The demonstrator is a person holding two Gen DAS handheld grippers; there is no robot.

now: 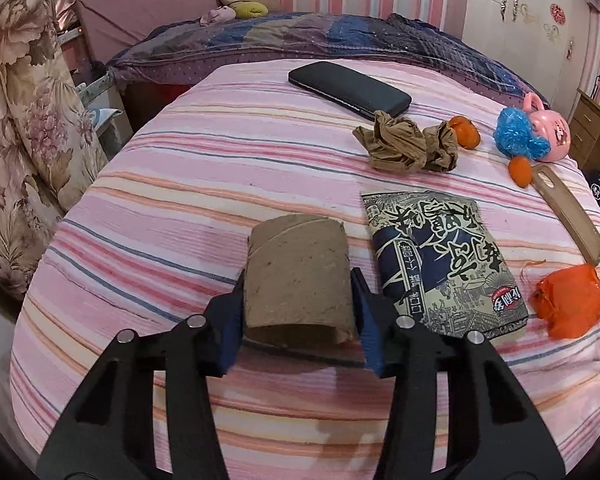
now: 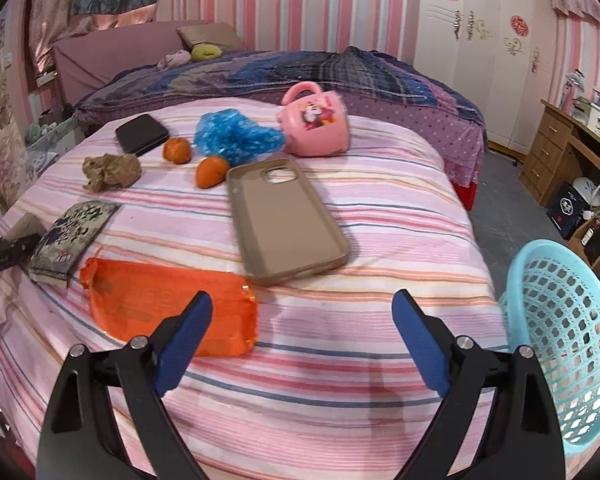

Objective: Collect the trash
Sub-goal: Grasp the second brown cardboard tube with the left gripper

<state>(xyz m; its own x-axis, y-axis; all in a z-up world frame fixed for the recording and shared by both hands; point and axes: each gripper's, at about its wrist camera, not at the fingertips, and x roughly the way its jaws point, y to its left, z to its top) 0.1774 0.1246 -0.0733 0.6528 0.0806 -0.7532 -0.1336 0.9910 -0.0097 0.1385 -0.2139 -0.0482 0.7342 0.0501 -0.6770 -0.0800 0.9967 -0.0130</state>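
Observation:
A flattened brown cardboard tube [image 1: 296, 276] lies on the striped bed cover, and my left gripper [image 1: 298, 276] is shut on it, one blue pad against each side. To its right lie a dark printed snack wrapper [image 1: 440, 256] and a crumpled orange plastic bag [image 1: 568, 306]. My right gripper [image 2: 302, 296] hangs open over the cover with nothing between its fingers; the orange plastic bag [image 2: 168, 312] lies under its left finger. Further back are the snack wrapper [image 2: 70, 236], a blue plastic bag [image 2: 232, 134] and a crumpled brown wad [image 2: 110, 170].
A teal mesh basket [image 2: 560, 340] stands off the bed's right edge. On the bed lie a tan phone case [image 2: 284, 220], a pink mug [image 2: 316, 124] on its side, two tangerines [image 2: 212, 172], and a black case [image 2: 142, 134]. A folded quilt [image 2: 300, 72] lies behind.

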